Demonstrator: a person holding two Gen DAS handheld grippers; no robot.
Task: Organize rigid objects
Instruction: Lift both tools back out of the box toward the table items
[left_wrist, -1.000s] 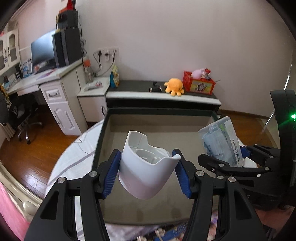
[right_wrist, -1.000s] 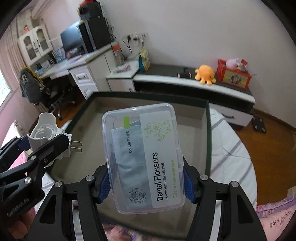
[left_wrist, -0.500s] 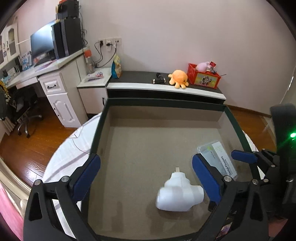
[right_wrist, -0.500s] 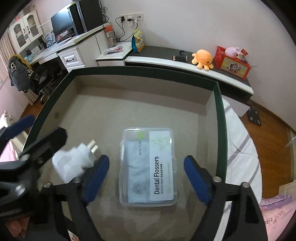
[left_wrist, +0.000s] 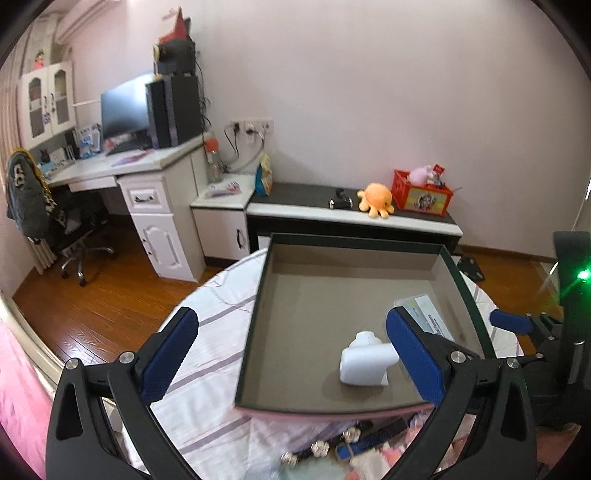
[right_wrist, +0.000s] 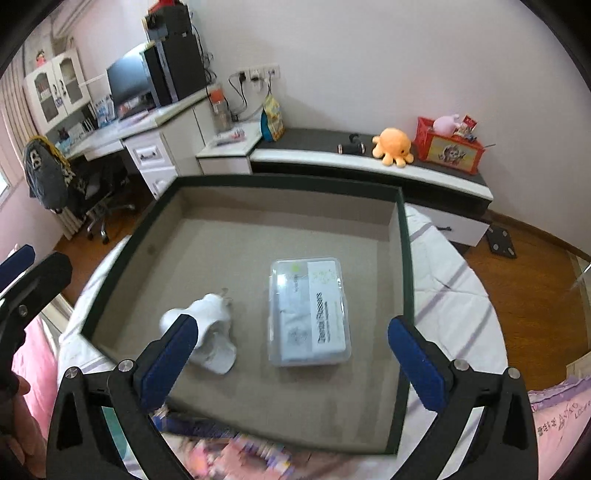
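Note:
A shallow box with a dark green rim (left_wrist: 354, 242) (right_wrist: 288, 181) sits on a striped cloth. Inside it a white plug adapter (left_wrist: 364, 363) (right_wrist: 218, 347) lies on its side. To its right a clear dental flosser case (right_wrist: 308, 314) (left_wrist: 424, 306) lies flat. My left gripper (left_wrist: 291, 325) is open above the box's near left corner, holding nothing. My right gripper (right_wrist: 291, 328) hangs over the box's near edge; its jaws are opening, with both items lying below, untouched. Each gripper shows at the edge of the other's view.
The white striped cloth (left_wrist: 207, 350) covers a round surface around the box. Small colourful clutter (left_wrist: 351, 446) lies at the box's near edge. Behind stand a low cabinet with an orange plush (right_wrist: 391, 147) and red crate, a desk, and an office chair (left_wrist: 55, 218).
Both grippers opened and let go: the adapter and the flosser case dropped onto the box floor. Both grippers then drew back and up, the left one shifting leftward.

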